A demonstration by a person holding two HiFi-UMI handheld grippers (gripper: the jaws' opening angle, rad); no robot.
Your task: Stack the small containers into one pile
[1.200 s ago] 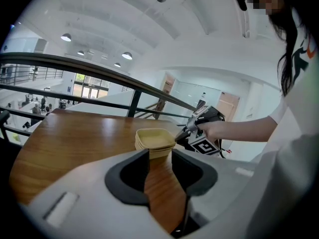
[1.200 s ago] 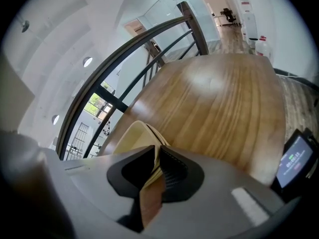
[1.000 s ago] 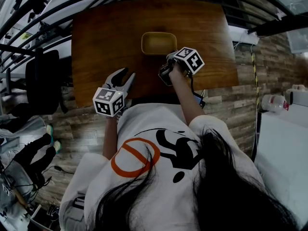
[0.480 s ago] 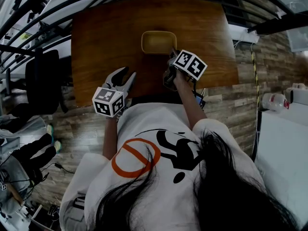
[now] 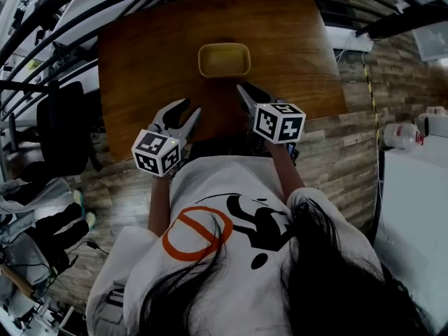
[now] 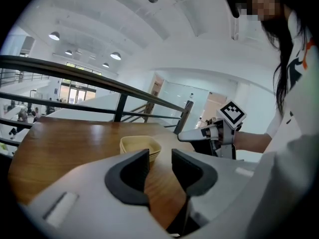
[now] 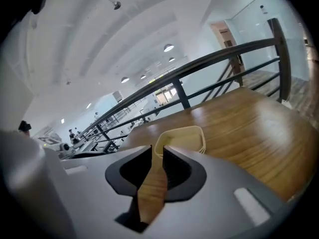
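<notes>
**While both grippers hang empty, the pile sits mid-table**

Left gripper (image 5: pixel 185 108): jaws apart, nothing between. Right gripper (image 5: pixel 246 93): jaws have just been closing to a narrow gap, nothing held. Beyond them, yellow containers (image 5: pixel 224 60), nested, at the centre of the table (image 5: pixel 140 54). Likely light and thin-walled; pinch one rim wall gently.

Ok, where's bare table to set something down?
Bare table left of the stack, right of it, and behind it to the far edge. Crowded: near edge, with left gripper and right gripper, its empty jaws just closing partway.
</notes>
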